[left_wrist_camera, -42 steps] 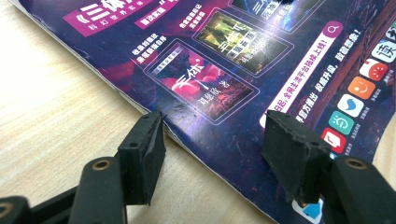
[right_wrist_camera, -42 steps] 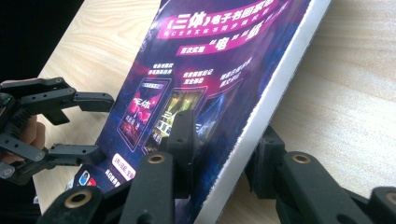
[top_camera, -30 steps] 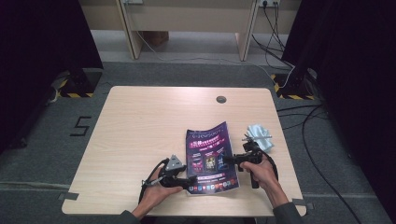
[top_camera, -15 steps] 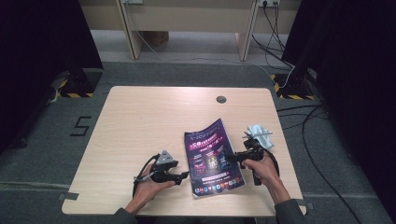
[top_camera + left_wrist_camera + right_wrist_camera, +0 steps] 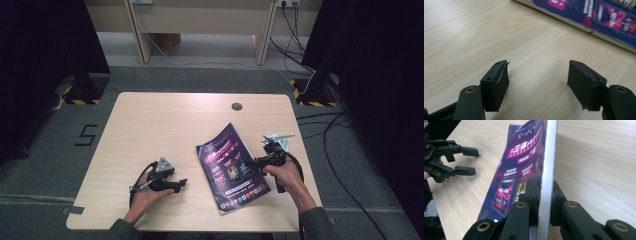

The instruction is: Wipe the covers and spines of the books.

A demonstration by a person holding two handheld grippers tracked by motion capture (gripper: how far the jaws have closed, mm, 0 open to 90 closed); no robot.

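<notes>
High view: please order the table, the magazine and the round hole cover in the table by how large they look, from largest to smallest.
1. Table, by far the largest.
2. Magazine, lying on its right half.
3. Round hole cover, a small dark disc near the far edge.

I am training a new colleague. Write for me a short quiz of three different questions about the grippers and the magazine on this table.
1. True or false: the right gripper is shut on the magazine.
2. Is anything between the jaws of the left gripper?
A. the magazine
B. nothing
C. a cable
3. Fill in: the magazine's gripped edge is ___ off the table.

Key:
1. True; the jaws clamp its page edge.
2. B; they stand open over bare wood, apart from the magazine.
3. Lifted.
</notes>
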